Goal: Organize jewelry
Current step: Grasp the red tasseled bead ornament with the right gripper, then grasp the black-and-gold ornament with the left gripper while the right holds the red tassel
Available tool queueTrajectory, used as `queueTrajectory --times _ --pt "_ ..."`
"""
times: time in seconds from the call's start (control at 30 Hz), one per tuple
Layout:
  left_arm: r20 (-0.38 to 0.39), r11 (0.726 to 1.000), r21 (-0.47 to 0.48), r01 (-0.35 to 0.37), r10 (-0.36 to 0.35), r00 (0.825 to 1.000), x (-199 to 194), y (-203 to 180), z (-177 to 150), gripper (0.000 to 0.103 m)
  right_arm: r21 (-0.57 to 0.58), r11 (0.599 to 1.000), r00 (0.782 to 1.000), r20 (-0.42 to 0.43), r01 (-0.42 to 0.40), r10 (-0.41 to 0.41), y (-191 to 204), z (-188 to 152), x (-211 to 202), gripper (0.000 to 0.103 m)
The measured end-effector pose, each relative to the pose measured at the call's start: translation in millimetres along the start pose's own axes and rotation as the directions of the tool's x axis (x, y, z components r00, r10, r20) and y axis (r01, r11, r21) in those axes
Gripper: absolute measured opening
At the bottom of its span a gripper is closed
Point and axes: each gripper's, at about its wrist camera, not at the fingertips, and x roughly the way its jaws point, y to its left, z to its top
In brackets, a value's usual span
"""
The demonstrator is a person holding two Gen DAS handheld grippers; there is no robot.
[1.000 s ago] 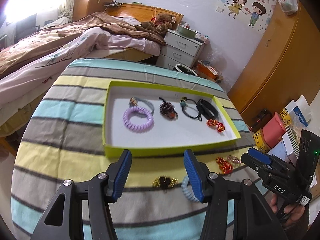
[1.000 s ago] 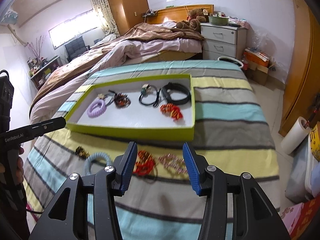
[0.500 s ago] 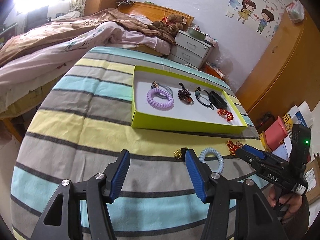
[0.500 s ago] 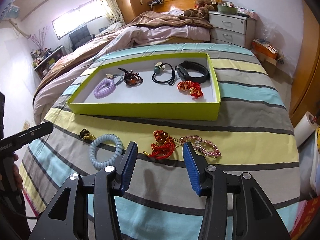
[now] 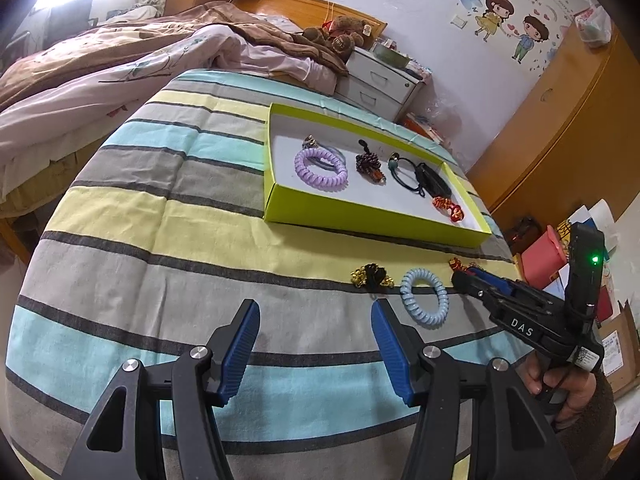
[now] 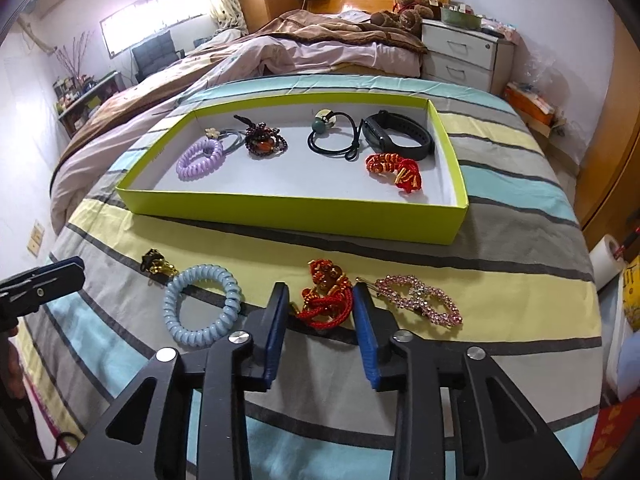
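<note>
Striped bedspread [image 6: 500,200], R gripper [image 6: 320,308] round red bracelet [image 6: 326,300]

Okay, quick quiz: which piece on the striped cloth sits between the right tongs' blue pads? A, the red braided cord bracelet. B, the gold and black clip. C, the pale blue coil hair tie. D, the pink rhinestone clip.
A: in the right wrist view the right tongs straddle the red braided cord bracelet, its jaws just closing in; the coil tie lies beside it.

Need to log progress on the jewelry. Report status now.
Right hand-held gripper closing around red knotted bracelet, not yet clamped. Left hand-held gripper open, empty. Blue coil and pink clip flank it; no obstruction.
</note>
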Motion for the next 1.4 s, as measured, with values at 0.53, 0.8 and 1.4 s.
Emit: queueTrajectory --times 0.53,0.8,1.4 --pt "-0.014 0.998 0.06 -0.002 0.003 1.0 12 -18 2 0.057 0.035 0.999 0.999 0.044 -0.003 0.001 -9 -3 -11 0.02" --pt "-0.05 0.988 0.148 -0.037 0.045 0.998 34 -36 8 0.057 0.057 0.998 0.997 0.074 -0.034 0.03 -11 -3 -21 0.02" --pt "-0.02 0.921 0.349 -0.171 0.19 0.982 64 -67 15 0.057 0.082 0.995 0.993 0.101 -0.064 0.056 -16 -6 -30 0.02"
